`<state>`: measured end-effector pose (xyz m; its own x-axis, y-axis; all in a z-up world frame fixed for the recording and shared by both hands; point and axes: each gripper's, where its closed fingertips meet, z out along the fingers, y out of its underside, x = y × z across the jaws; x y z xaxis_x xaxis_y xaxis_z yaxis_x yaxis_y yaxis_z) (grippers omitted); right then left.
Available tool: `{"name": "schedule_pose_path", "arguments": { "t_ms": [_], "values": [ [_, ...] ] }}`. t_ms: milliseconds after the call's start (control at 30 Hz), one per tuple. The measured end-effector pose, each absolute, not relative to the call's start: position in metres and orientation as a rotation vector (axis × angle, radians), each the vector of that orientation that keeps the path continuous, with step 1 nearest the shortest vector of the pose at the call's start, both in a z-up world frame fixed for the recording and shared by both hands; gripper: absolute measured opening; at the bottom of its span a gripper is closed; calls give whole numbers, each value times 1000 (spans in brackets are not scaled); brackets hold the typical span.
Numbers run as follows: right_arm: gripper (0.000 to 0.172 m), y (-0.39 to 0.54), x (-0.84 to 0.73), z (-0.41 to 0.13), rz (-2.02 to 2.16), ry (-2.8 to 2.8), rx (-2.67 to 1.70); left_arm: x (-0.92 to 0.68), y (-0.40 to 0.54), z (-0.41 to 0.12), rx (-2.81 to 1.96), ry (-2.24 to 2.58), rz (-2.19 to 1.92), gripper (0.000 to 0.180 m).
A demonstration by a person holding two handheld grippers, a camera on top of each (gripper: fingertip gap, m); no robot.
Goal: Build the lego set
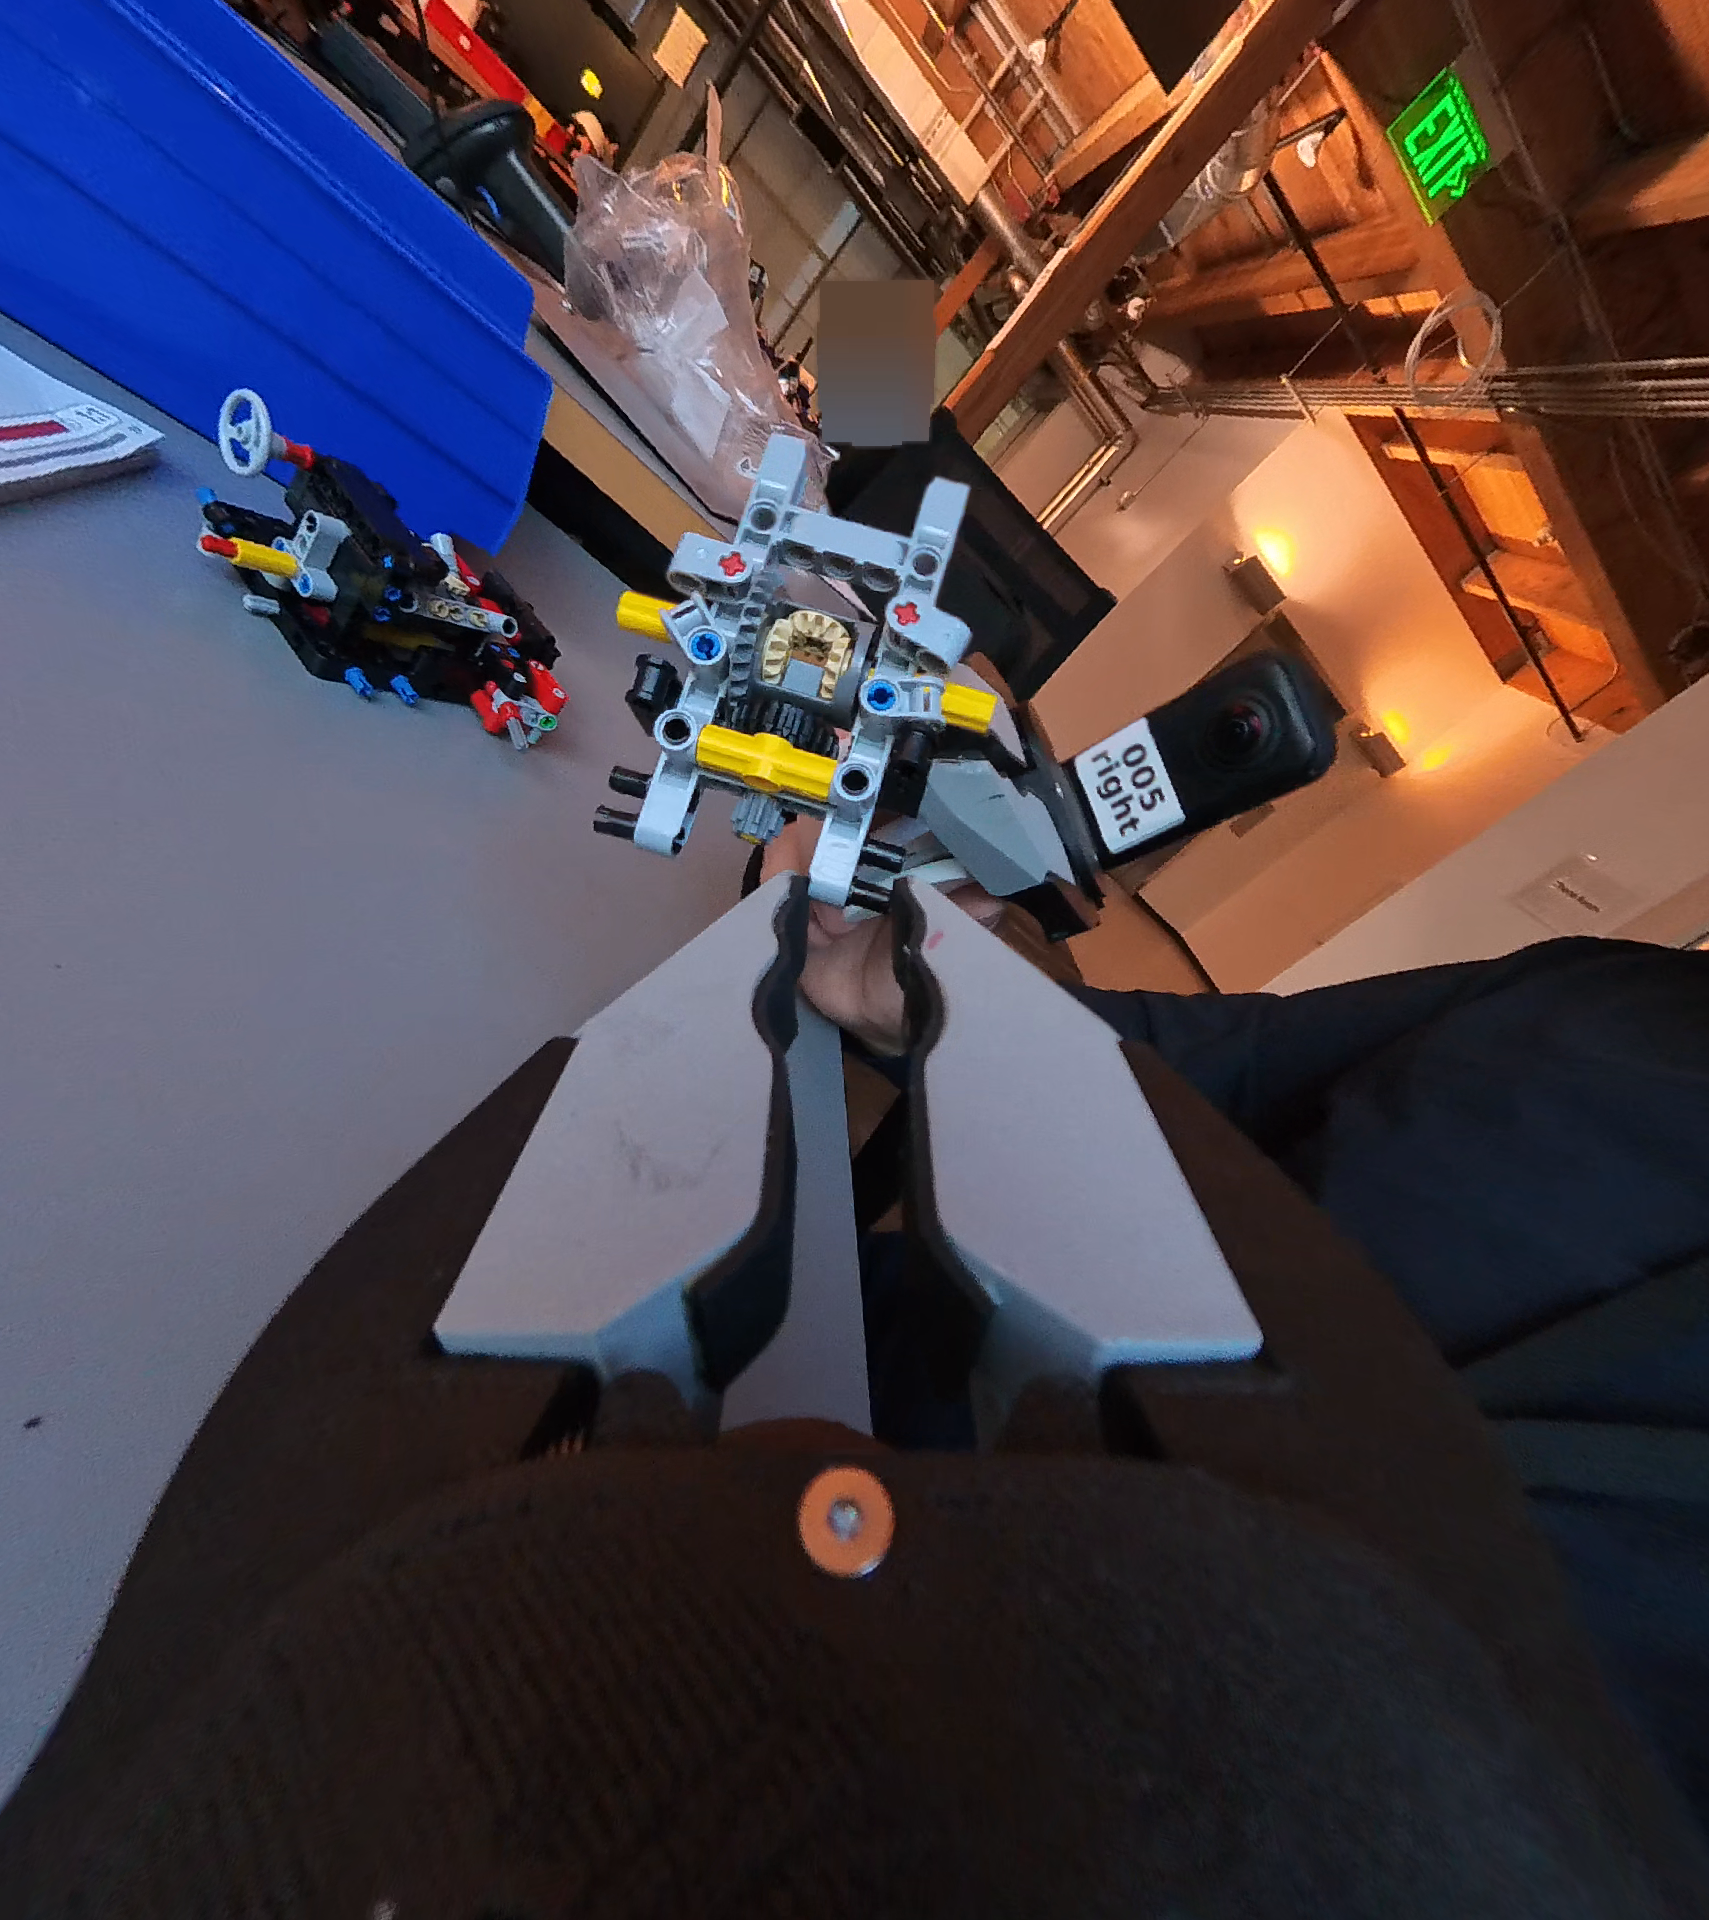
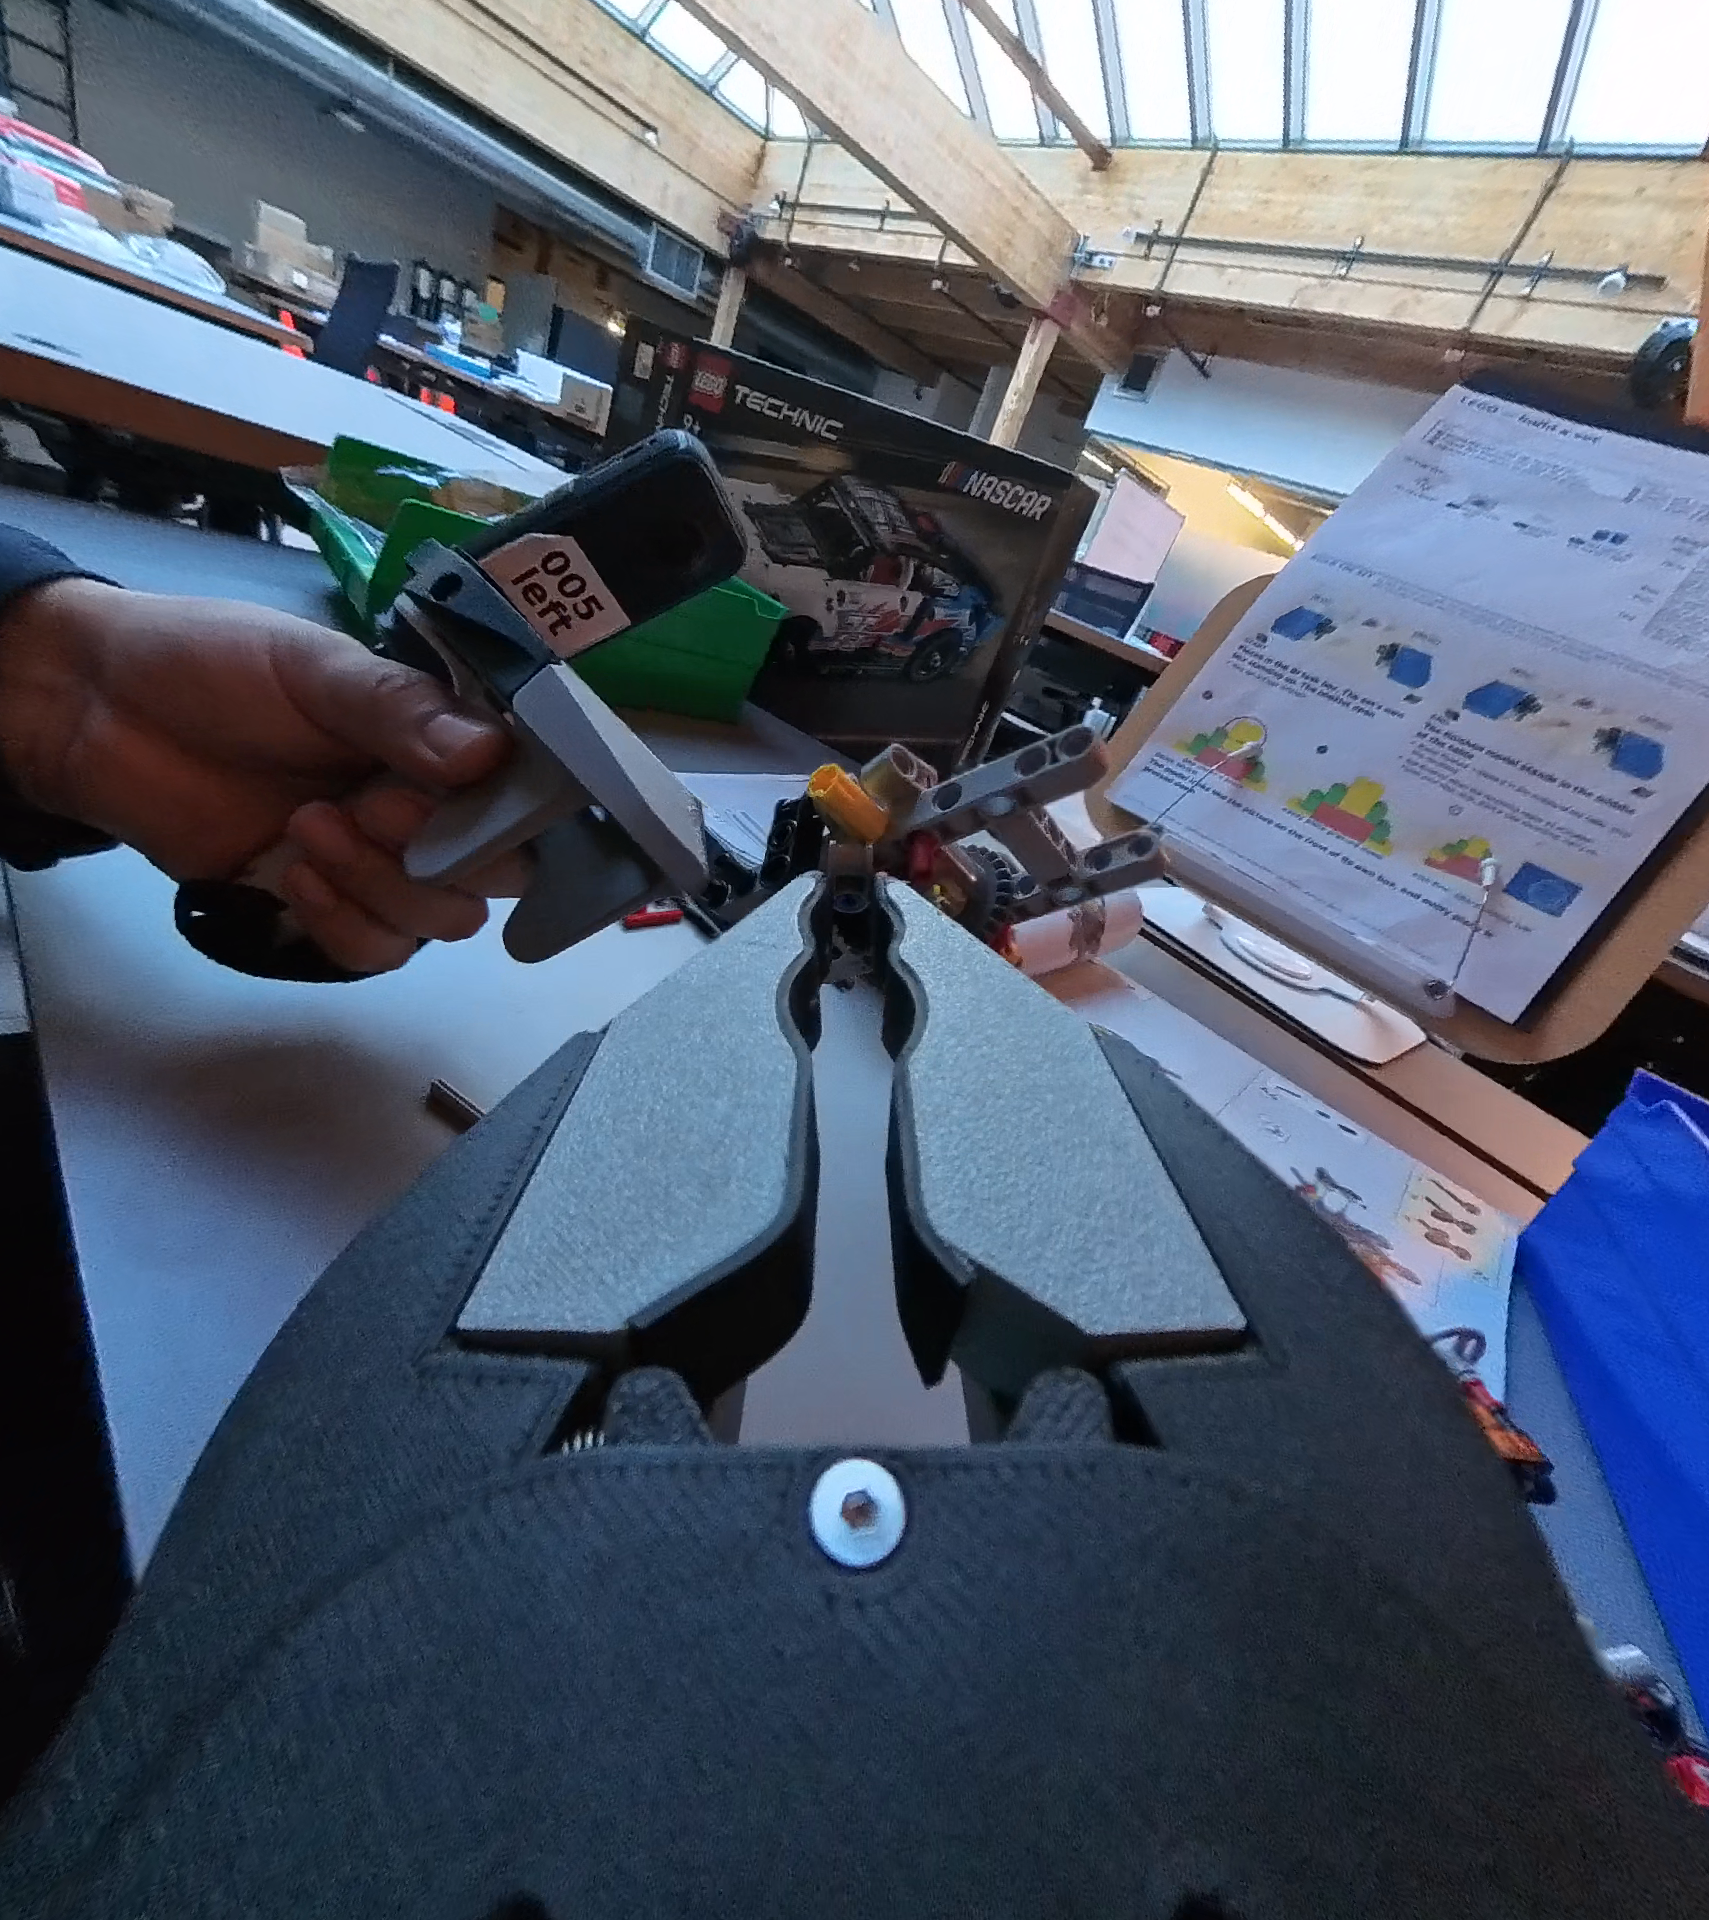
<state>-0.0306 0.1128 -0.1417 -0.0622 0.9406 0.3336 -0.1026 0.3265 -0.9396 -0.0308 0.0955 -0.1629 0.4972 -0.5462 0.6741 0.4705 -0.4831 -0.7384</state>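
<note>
A grey brick assembly (image 1: pixel 788 644) with yellow axles, blue pins and a tan gear is held up above the grey table (image 1: pixel 154 935). My left gripper (image 1: pixel 850 888) is shut on its lower grey leg with black pins. My right gripper (image 2: pixel 848 883) is shut on a small grey connector of the same assembly (image 2: pixel 1016 790). In the left wrist view the right gripper (image 1: pixel 985 821) reaches in from the right behind the assembly. In the right wrist view the left gripper (image 2: pixel 611 831), held by a hand (image 2: pixel 237 748), reaches in from the left.
A second black, red and yellow brick model (image 1: pixel 382 603) with a white wheel sits on the table by a blue bin (image 1: pixel 206 260) and a booklet (image 1: pixel 19 447). In the right wrist view are a car set box (image 2: pixel 891 582), a green bin (image 2: pixel 673 644), an instruction sheet on a stand (image 2: pixel 1515 707) and a blue bin (image 2: pixel 1681 1299). Left and right tips are no more than a few centimetres apart.
</note>
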Motion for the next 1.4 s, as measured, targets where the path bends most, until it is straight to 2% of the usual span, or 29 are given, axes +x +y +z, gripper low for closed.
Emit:
{"name": "schedule_pose_path", "arguments": {
  "t_ms": [267, 533, 700, 1133, 1400],
  "values": [
    [4, 117, -37, -151, 827, -1350, -833, -32, 98, -174, -1683, -60, -1303, 14],
    [4, 103, -38, -165, 1132, -1484, -928, -28, 85, -189, -1725, -84, -1337, 14],
    [4, 103, -44, -168, 1109, -1505, -917, -28, 85, -194, -1751, -99, -1331, 14],
    [6, 108, -55, -172, 683, -1545, -710, -47, 89, -195, -1692, -243, -1405, 13],
    [5, 111, -73, -170, 516, -1549, -611, -69, 94, -194, -1718, -199, -1223, 13]
  ]
}}
